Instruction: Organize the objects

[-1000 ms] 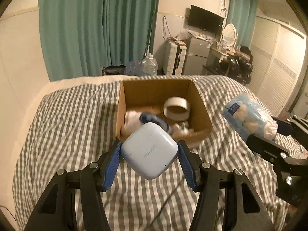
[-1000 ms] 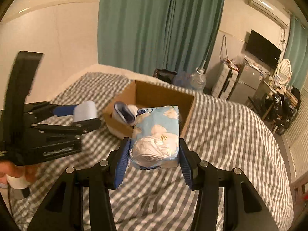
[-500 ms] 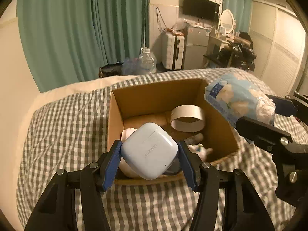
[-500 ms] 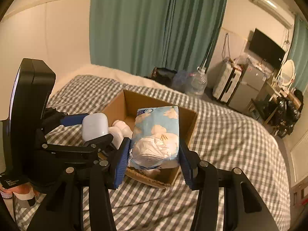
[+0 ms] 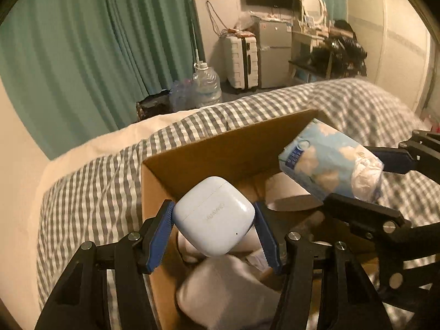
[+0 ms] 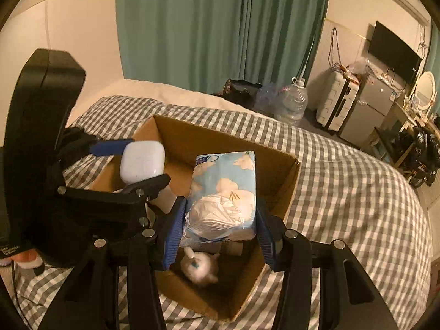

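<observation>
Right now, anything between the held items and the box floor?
No lid or flap covers the brown cardboard box. Under the blue floral tissue pack lies a white plush toy; under the white earbud case, a white soft item.

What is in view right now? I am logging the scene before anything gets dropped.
Pale blue earbud case: one, held over the box's left side.
Blue floral tissue pack: one, held over the box's middle.
Brown cardboard box: one, open, on the bed.
White soft toy: one, inside the box.
Grey checked bedcover: one, under the box.
Teal curtains: behind the bed.
Left gripper: black, blue pads, clamping the case.
Right gripper: same, clamping the pack.
</observation>
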Available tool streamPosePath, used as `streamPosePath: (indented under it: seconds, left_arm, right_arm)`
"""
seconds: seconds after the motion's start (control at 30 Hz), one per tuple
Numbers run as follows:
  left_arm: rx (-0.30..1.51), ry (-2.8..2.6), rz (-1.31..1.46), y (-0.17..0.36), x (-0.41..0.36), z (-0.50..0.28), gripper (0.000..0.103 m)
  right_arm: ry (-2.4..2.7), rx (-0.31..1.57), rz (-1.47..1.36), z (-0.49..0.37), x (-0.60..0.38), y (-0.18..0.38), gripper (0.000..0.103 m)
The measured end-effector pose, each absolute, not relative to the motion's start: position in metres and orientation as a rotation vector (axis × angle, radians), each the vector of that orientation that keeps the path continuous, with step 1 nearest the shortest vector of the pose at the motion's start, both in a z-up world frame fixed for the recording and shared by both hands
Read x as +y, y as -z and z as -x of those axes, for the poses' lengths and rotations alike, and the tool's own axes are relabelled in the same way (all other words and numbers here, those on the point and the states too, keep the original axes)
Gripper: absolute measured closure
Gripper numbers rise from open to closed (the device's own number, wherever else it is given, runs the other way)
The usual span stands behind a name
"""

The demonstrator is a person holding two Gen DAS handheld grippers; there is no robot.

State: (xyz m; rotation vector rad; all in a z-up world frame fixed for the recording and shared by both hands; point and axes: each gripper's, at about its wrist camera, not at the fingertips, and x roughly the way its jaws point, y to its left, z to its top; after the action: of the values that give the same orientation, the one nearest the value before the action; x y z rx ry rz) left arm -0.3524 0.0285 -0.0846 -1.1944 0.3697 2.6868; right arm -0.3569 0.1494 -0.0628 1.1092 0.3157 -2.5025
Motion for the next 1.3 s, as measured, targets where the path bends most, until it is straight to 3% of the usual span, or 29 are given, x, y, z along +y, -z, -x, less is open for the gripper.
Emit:
streamPosePath:
  seconds: [0.33, 0.53, 0.6, 0.67, 0.83, 1.3]
  left_arm:
    - [0.387, -2.616, 1.250, 0.103, 0.029, 0.371, 0.043]
    - [0.389, -2.597, 1.272, 0.106, 0.031, 0.363, 0.042]
    - [0.404, -2.610, 1.254, 0.103, 0.031, 0.358, 0.037]
    - [0.442, -2.643, 1.220, 0.097, 0.032, 0.351, 0.024]
    - [0.450, -2.691, 1.166, 0.074, 0.027, 0.336, 0.012]
    - [0.468, -2.816, 0.907, -0.042, 0.031, 0.254, 0.007]
  right_arm:
    - [2.450, 0.254, -1.165, 0.353, 0.156, 0.086, 0.054]
    - [2.445, 0.272, -1.173, 0.341, 0.151, 0.086, 0.049]
    - [2.444, 0.257, -1.165, 0.335, 0.151, 0.083, 0.038]
    - [2.457, 0.251, -1.157, 0.333, 0.151, 0.079, 0.032]
    - [2.494, 0.230, -1.139, 0.323, 0.161, 0.060, 0.026]
    - [2.649, 0.243, -0.949, 0.252, 0.179, -0.046, 0.019]
